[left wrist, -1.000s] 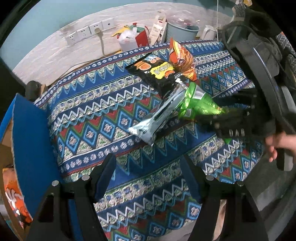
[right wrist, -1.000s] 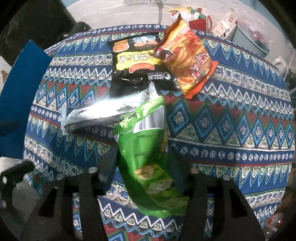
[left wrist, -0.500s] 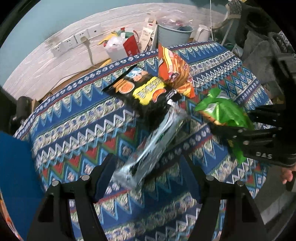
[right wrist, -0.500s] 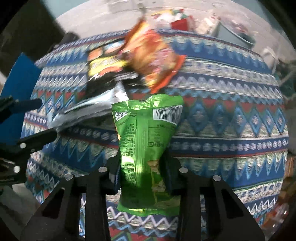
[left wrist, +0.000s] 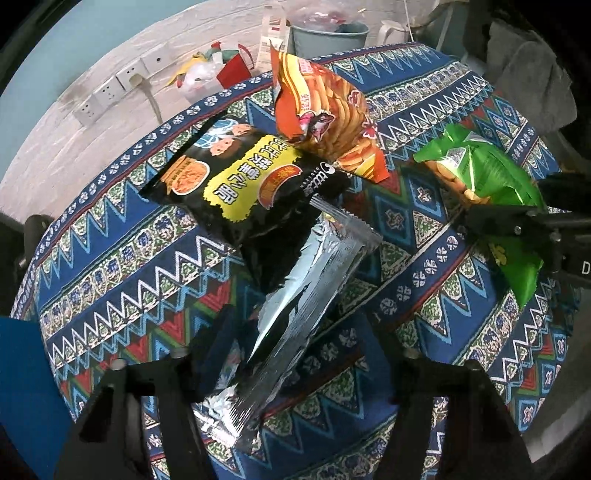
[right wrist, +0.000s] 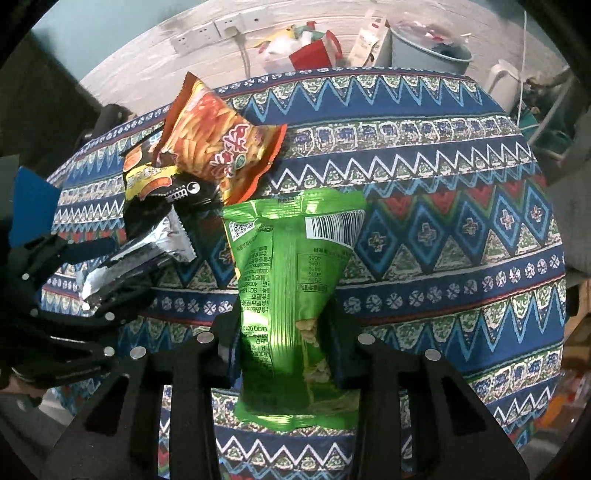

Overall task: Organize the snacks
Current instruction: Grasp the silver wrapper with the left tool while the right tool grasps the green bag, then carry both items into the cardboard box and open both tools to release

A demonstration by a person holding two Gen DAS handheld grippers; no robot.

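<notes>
My right gripper [right wrist: 282, 332] is shut on a green snack bag [right wrist: 295, 280] and holds it upright above the patterned tablecloth [right wrist: 424, 229]; the bag also shows at the right of the left wrist view [left wrist: 491, 192]. My left gripper [left wrist: 299, 332] is open, its fingers either side of a silver foil packet [left wrist: 295, 314] lying on the cloth; the packet shows in the right wrist view [right wrist: 147, 254]. A black and yellow snack bag [left wrist: 240, 181] lies behind it. An orange chips bag [left wrist: 325, 114] leans on the black one.
A blue panel [left wrist: 26, 391] stands at the table's left edge. Behind the table, a red bag [left wrist: 232, 66], a grey bin [left wrist: 328, 33], a white kettle [right wrist: 502, 81] and wall sockets [left wrist: 114, 88].
My right gripper has lifted the green bag off the silver packet and moved it right. My left gripper has advanced until its fingers flank the silver packet.
</notes>
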